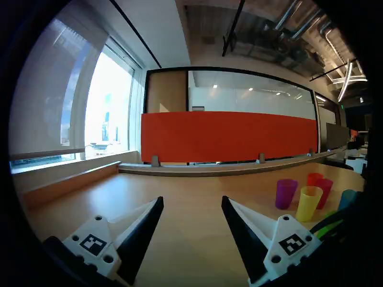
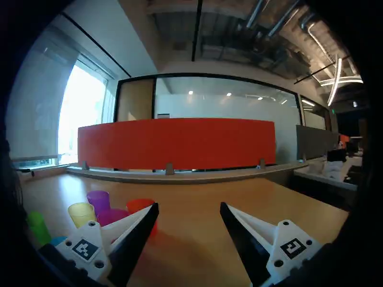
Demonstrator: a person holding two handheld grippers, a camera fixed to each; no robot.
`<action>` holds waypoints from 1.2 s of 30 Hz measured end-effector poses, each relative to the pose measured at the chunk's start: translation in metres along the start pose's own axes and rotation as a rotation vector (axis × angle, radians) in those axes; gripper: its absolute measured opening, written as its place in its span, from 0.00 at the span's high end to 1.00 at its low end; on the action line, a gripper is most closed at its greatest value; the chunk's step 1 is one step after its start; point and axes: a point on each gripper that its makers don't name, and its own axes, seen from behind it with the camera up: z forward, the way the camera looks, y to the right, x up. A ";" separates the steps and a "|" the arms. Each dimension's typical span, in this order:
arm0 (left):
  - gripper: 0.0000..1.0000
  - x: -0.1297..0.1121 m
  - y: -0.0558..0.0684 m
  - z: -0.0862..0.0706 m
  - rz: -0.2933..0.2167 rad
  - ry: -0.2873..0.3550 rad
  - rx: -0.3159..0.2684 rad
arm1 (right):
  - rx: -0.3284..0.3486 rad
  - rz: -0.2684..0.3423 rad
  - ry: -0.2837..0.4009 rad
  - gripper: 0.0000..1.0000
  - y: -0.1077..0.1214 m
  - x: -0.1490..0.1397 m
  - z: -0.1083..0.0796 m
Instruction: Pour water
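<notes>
The left gripper (image 1: 192, 200) hovered low over a light wooden table (image 1: 191, 234), its jaws spread wide with nothing between them but bare tabletop. In the left gripper view a cluster of cups stood upright on the table off to the right, beyond the right-hand finger. A translucent purple plastic cup (image 1: 286, 193) was nearest the middle. A translucent yellow plastic cup (image 1: 308, 203) stood just beside it and closer to the camera. A translucent magenta plastic cup (image 1: 326, 190) was behind the yellow one, an orange-red plastic cup (image 1: 313, 178) stood farthest back, and a blue plastic cup (image 1: 347, 198) sat at the picture's edge. Whether any of them held water could not be told.

The right gripper (image 2: 189, 205) hung above the same table (image 2: 201, 239), its jaws likewise spread and gripping nothing. In the right gripper view the cluster lay to the left. The purple cup (image 2: 99, 199) and yellow cup (image 2: 81, 213) stood clear. The magenta cup (image 2: 111, 216) and orange-red cup (image 2: 139, 204) were partly covered by the gripper's left-hand finger, and contact could not be judged. A green plastic cup (image 2: 37, 227) stood at the far left.

A long orange-red partition panel (image 1: 230, 136) ran along the table's far edge, with a bright window (image 1: 107, 110) to its left.
</notes>
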 end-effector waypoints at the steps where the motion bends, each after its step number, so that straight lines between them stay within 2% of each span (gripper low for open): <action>1: 0.10 0.000 0.000 0.000 0.000 0.000 0.000 | 0.001 -0.003 0.000 0.01 -0.001 0.000 0.000; 36: 0.11 0.000 0.000 0.000 0.000 0.000 0.000 | 0.005 -0.009 -0.002 0.00 -0.006 -0.003 -0.001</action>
